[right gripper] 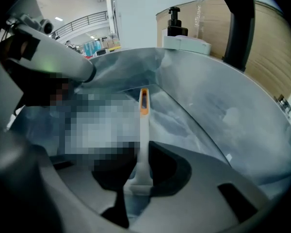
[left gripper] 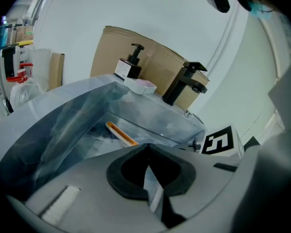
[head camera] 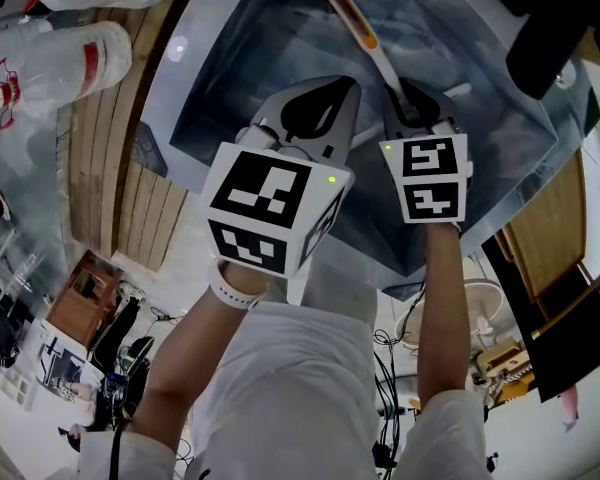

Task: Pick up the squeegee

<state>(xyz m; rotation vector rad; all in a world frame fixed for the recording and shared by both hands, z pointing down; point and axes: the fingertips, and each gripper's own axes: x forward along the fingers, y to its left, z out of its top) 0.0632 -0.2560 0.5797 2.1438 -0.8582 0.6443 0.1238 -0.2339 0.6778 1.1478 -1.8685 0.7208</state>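
- Right gripper view: the right hand-held gripper [right gripper: 144, 152] has its jaws closed on the white stem of the squeegee [right gripper: 143, 123]. The stem runs straight ahead from between the jaws to an orange-trimmed end.
- Head view shows the same grip. The right hand-held gripper [head camera: 405, 103] points steeply down into the steel sink [head camera: 270, 38], and the squeegee [head camera: 365, 38] stretches beyond its tips across the basin.
- Whether the squeegee rests on the basin floor or hangs clear of it cannot be told.
- Left gripper view: the left hand-held gripper [left gripper: 148, 147] has its jaws together at the tips, with nothing between them. The orange end of the squeegee [left gripper: 121, 134] lies ahead of it and a little to its left.
- Head view puts the left hand-held gripper [head camera: 352, 86] just beside the right one, on that one's left, both over the sink.
- Beyond the left hand-held gripper, on the sink's far rim, stand a black pump bottle [left gripper: 131, 64], a white dish [left gripper: 140, 85] and a black faucet [left gripper: 186, 81]. Brown cardboard [left gripper: 155, 57] stands behind them.
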